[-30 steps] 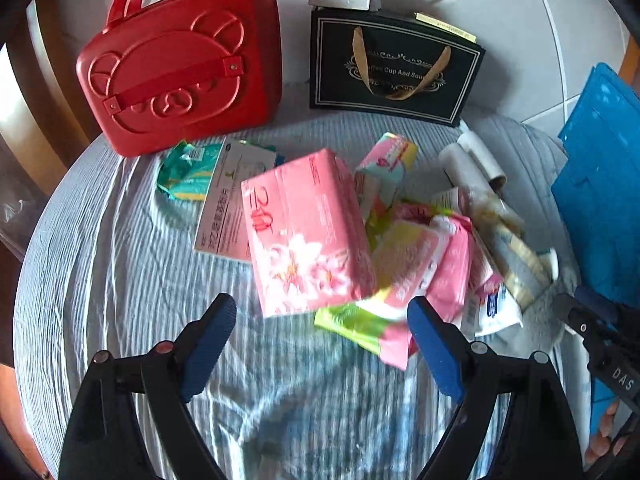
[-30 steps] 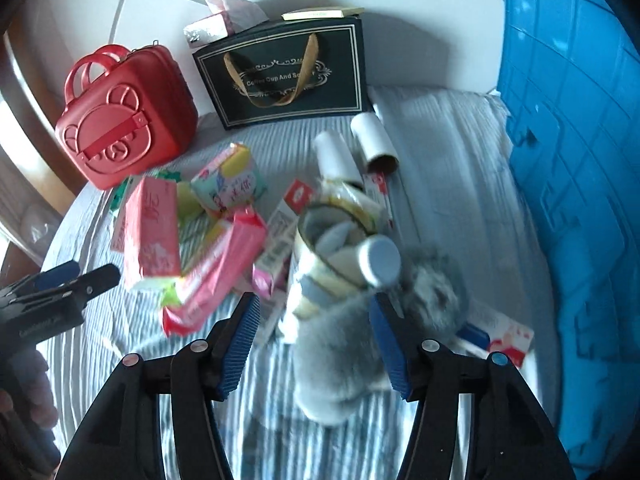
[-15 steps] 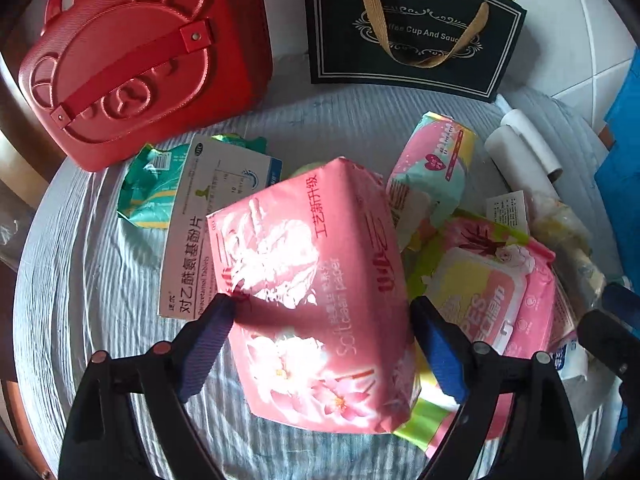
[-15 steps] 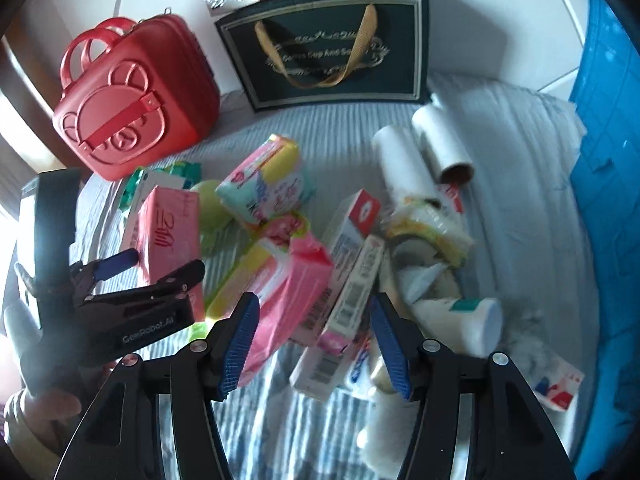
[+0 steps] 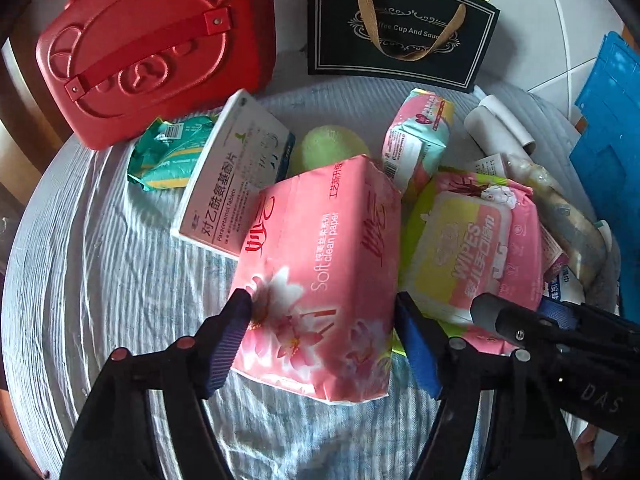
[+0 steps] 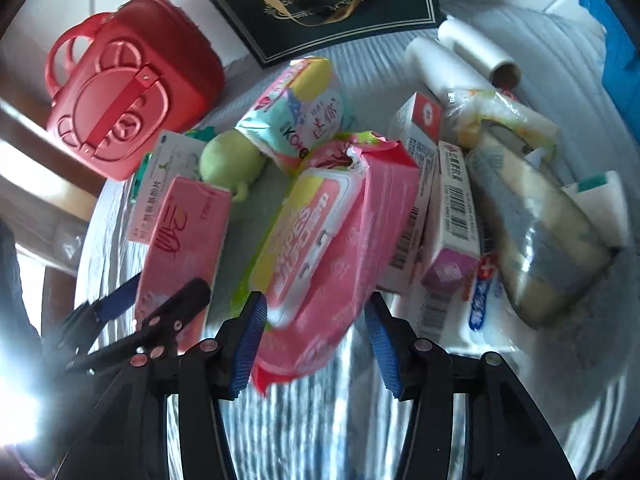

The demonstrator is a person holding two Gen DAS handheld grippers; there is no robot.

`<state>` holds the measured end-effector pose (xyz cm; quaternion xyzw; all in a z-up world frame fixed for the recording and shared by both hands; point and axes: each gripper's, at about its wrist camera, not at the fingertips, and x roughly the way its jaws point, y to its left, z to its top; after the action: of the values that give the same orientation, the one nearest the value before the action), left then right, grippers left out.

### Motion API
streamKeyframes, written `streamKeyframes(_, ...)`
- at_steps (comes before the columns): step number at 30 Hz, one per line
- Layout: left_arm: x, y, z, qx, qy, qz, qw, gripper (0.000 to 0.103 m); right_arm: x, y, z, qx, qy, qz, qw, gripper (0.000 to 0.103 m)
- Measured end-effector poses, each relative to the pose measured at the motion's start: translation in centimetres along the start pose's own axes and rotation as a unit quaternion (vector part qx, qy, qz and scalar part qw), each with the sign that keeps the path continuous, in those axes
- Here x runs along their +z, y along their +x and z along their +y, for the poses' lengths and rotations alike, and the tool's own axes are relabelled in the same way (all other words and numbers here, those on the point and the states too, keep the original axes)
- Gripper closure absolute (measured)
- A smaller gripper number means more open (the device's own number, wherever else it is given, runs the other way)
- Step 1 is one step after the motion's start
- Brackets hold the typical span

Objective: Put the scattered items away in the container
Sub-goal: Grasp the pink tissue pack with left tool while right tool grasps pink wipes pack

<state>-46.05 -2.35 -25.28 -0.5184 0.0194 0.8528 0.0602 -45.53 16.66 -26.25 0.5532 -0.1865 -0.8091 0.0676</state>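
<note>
White tiled wall [image 5: 532, 12], ribbed grey tablecloth [image 5: 100, 264]

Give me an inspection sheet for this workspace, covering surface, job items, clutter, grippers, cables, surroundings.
Surface: striped cloth, wrinkled.
Job's things: pink tissue pack, wipes pack, tablet box, paper rolls and other items heaped; blue container at right edge.
Clutter: red bear case, black gift bag at the back.
Grippers: left hand-held gripper has just been closing, pads straddling the tissue pack; right hand-held gripper likewise around the wipes pack; contact unclear.
Cables: nothing seen.
Surroundings: white tiled floor.
</note>
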Motion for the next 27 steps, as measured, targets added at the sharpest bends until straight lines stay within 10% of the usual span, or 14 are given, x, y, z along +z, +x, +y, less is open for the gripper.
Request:
streamKeyframes(8, -0.7, -0.5, 0.1, 0.019, 0.028, -0.027, 0.9991, 0.04, 0.3, 1.7, 0.8, 0.016, -0.015, 0.0, 1.0, 0.064)
streamKeyframes(27, -7.0, -12.4, -1.2, 0.008, 0.025, -0.084, 0.9961, 0.051, -7.6, -8.4, 4.8, -0.005, -0.116, -0.056, 0.992, 0.08)
